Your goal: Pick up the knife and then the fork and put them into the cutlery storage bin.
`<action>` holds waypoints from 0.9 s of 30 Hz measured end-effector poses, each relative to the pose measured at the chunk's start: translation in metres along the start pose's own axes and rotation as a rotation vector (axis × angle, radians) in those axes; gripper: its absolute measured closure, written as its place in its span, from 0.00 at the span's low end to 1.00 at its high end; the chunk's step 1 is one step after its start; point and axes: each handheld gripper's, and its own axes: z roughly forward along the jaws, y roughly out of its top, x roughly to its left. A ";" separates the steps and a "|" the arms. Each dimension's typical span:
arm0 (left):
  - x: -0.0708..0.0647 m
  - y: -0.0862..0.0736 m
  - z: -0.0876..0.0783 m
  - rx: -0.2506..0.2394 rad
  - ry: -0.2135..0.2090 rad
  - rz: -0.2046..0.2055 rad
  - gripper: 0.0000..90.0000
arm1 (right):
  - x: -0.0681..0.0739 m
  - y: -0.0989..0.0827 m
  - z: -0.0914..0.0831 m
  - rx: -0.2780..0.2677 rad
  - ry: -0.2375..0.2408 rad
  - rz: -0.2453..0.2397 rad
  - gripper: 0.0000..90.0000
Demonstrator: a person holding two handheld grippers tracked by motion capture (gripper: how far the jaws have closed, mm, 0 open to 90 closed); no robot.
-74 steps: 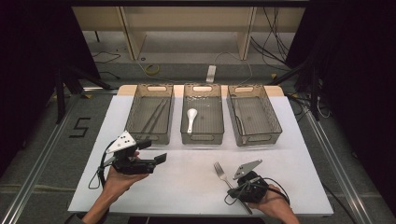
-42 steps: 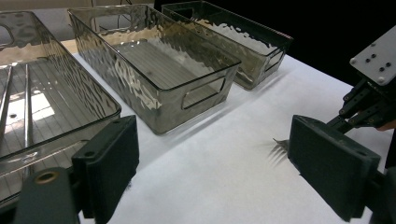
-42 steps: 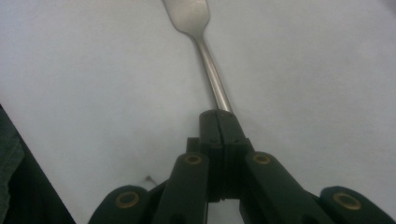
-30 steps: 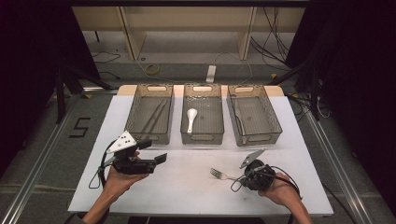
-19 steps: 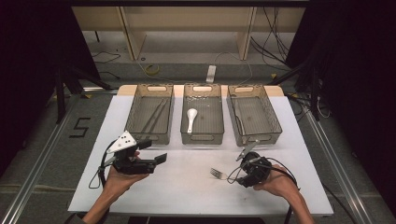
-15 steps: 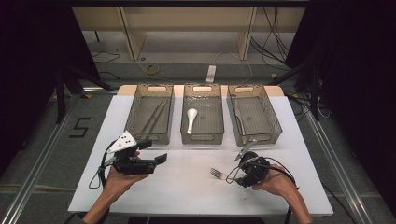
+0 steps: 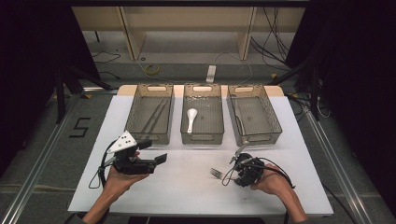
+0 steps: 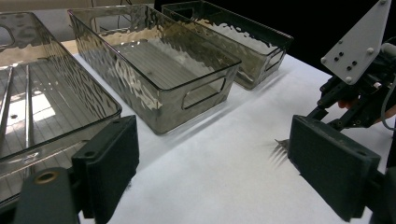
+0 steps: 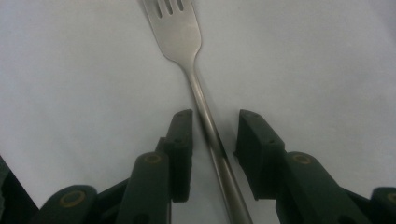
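Right gripper (image 9: 210, 126) low over table, jaws closing astride fork (image 9: 194, 79).

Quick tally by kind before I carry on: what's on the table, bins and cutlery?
Clear bins: 3
Chopsticks: 2, in the left bin
White spoon: 1, in the middle bin
Fork: 1, between the right gripper's jaws
Total: 7

We note a silver fork (image 9: 180, 32) on the plain white desk (image 7: 187, 186). Three smoke-grey, ripple-textured translucent bins (image 7: 254, 116); the middle bin holds a white spoon (image 7: 191, 119). Gripper jaws are matt black.
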 end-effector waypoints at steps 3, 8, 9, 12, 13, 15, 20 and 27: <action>0.000 0.000 0.000 0.000 0.000 0.000 0.18 | 0.001 0.001 0.000 0.006 0.000 -0.006 0.79; 0.000 0.000 0.000 0.001 0.000 0.000 0.18 | 0.002 0.002 0.001 0.014 -0.003 -0.013 0.84; 0.000 0.000 0.000 0.001 0.000 0.000 0.18 | 0.002 0.002 0.001 0.012 -0.002 -0.014 0.85; 0.000 0.000 0.000 0.002 -0.002 -0.001 0.18 | 0.003 0.002 0.001 0.015 -0.004 -0.020 0.86; 0.000 0.000 0.000 0.002 -0.001 -0.001 0.18 | 0.003 0.002 0.000 0.019 -0.004 -0.023 0.87; 0.001 0.000 0.000 0.003 0.002 0.001 0.18 | 0.004 0.003 0.001 0.023 0.002 -0.027 0.91; 0.001 0.000 0.000 -0.001 0.002 -0.006 0.18 | 0.003 0.003 0.001 0.026 0.014 -0.022 0.93; 0.001 0.000 0.000 0.000 0.001 -0.006 0.18 | 0.005 0.003 0.001 0.023 0.005 -0.053 0.94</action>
